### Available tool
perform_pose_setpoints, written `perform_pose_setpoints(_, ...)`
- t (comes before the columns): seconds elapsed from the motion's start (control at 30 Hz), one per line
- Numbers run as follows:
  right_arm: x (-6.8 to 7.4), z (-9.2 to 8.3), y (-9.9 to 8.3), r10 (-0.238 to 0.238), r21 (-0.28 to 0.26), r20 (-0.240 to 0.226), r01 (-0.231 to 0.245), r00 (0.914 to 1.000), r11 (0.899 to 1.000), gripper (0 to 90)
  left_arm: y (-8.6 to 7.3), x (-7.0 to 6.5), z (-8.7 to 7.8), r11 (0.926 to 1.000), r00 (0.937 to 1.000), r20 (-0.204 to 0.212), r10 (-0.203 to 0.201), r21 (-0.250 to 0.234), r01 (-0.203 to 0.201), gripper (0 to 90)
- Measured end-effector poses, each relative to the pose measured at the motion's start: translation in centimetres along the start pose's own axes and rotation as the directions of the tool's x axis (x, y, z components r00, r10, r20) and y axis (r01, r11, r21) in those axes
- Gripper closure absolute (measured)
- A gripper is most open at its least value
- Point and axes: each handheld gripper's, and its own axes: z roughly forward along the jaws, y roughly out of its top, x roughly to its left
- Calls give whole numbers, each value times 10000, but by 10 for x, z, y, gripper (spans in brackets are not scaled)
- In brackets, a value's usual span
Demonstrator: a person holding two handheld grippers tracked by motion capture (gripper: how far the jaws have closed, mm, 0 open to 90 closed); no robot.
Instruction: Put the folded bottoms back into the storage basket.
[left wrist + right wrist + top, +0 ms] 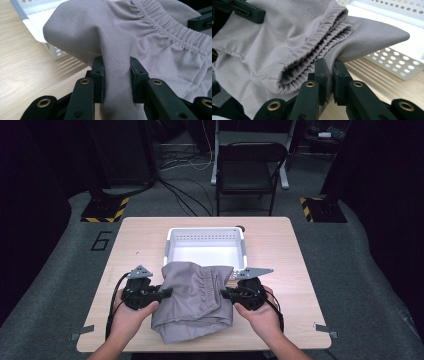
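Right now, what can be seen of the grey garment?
The grey garment is soft woven cloth with a gathered elastic waistband, folded in layers. It is held between the left gripper and right gripper, each clamped on a pinch of fabric at opposite sides. Its far edge overlaps the near rim of the white perforated basket; the lower fold sags toward the wooden table.

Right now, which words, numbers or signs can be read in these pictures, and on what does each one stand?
"6": black numeral on the grey carpet floor, left of the light wooden table.
Grey folded garment and white perforated plastic basket: no text to be seen.
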Motion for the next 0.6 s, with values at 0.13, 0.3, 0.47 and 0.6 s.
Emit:
perform_pose_setpoints(0.13, 4, -7, 6, -143, -196, 107, 145, 9998, 9997, 839, 7, -2, -4, 9999, 9999, 1, 138, 28, -138, 703)
perform_pose_setpoints(0.3, 2, -13, 11, -202, -200, 226, 206, 9995, 9996, 838, 16, -3, -3, 9999, 9999, 2, 108, -25, -108, 703)
perform_pose_setpoints(0.47, -4, -14, 17, -137, -189, 309, 143, 9994, 9997, 838, 23, -2, -1, 9999, 10000, 84, 41, -114, -40, 703)
perform_pose_setpoints(0.6, -7, -16, 21, -207, -198, 334, 213, 9992, 9996, 838, 29, 0, 1, 9999, 9999, 135, -21, -116, 22, 703)
